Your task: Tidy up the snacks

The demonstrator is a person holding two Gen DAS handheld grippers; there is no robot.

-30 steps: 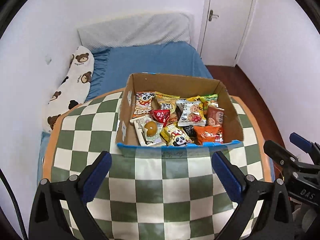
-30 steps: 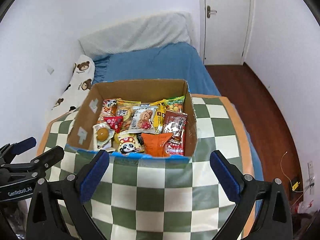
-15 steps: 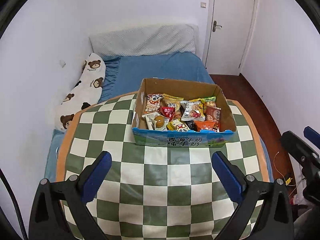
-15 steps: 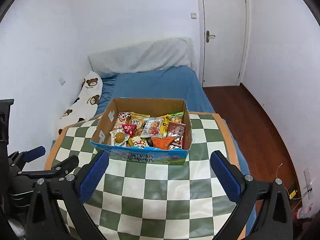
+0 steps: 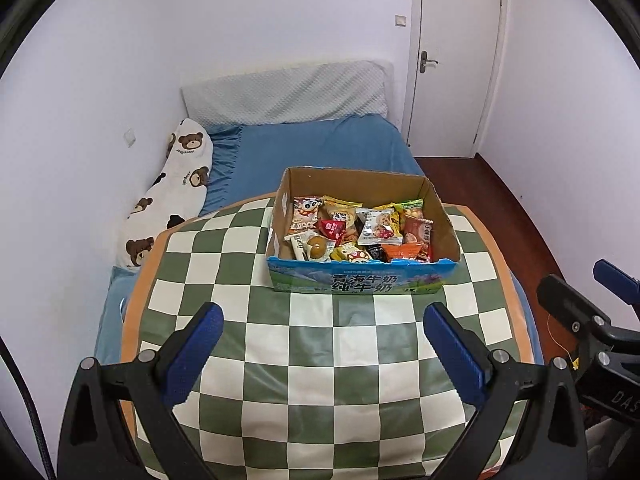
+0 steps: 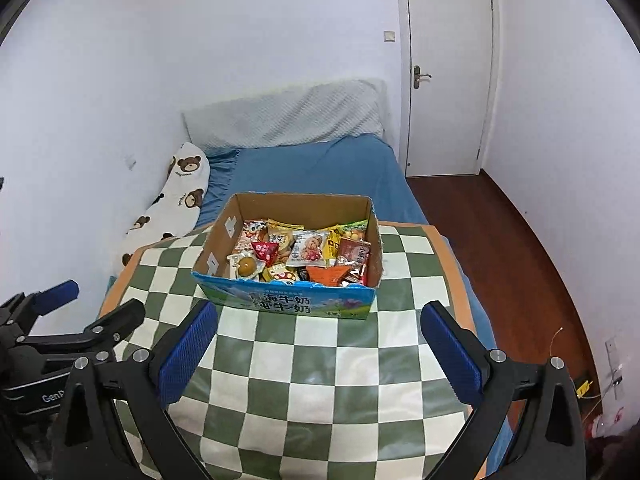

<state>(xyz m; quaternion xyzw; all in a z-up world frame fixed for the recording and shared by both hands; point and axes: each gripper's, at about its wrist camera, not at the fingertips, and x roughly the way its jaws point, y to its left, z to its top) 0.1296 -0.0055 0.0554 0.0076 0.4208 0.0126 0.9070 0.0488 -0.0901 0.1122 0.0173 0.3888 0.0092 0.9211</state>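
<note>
An open cardboard box (image 5: pixel 362 280) with a blue printed front stands at the far side of the checkered table (image 5: pixel 304 344); it also shows in the right wrist view (image 6: pixel 288 302). Several snack packets (image 5: pixel 360 232) lie inside it, also seen in the right wrist view (image 6: pixel 304 252). My left gripper (image 5: pixel 320 350) is open and empty, held back above the table's near part. My right gripper (image 6: pixel 318 350) is open and empty, likewise well short of the box. Each gripper shows at the edge of the other's view.
A bed with a blue sheet (image 5: pixel 316 148) and a bear-print pillow (image 5: pixel 172 192) lies behind the table. A white door (image 5: pixel 452 56) and wooden floor (image 6: pixel 520 240) are at the right. White walls close in on the left.
Both grippers have pulled back and up from the box, which now looks smaller and farther away. Its blue printed front has come into view. Both stay open.
</note>
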